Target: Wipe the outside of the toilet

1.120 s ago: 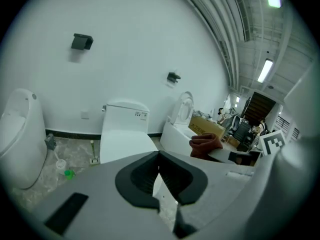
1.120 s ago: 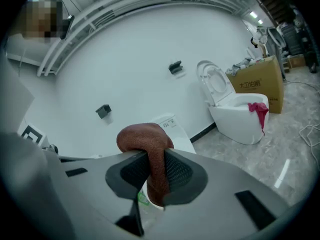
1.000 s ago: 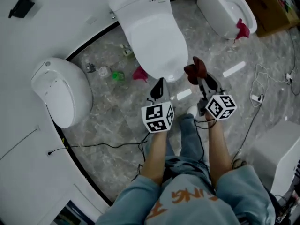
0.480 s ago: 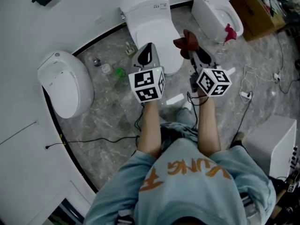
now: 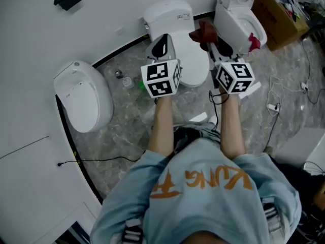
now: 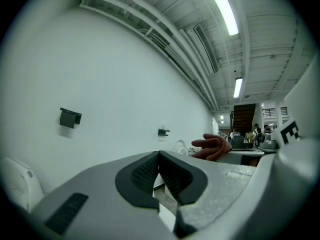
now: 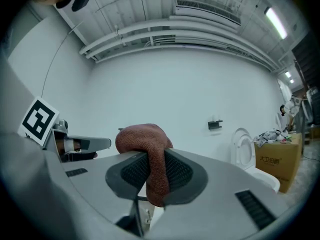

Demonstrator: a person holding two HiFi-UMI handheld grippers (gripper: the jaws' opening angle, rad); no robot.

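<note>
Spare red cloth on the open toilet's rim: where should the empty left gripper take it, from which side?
Pinch the spare red cloth at its bunched top on the open toilet's rim, coming from above, I'd say: it drapes limp over the rim, so a top pinch lifts it clear. The left gripper is shut; open first.

Beside toilet (image 5: 179, 40) left base, floor clutter (image 5: 127, 82); second toilet (image 5: 247, 22) close on right; wall (image 5: 101, 24) behind.

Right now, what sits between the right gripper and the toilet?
Only the red cloth, clamped by the right gripper, as the right gripper view shows. In the head view it bunches at the tip, beside the toilet; contact cannot be told.
</note>
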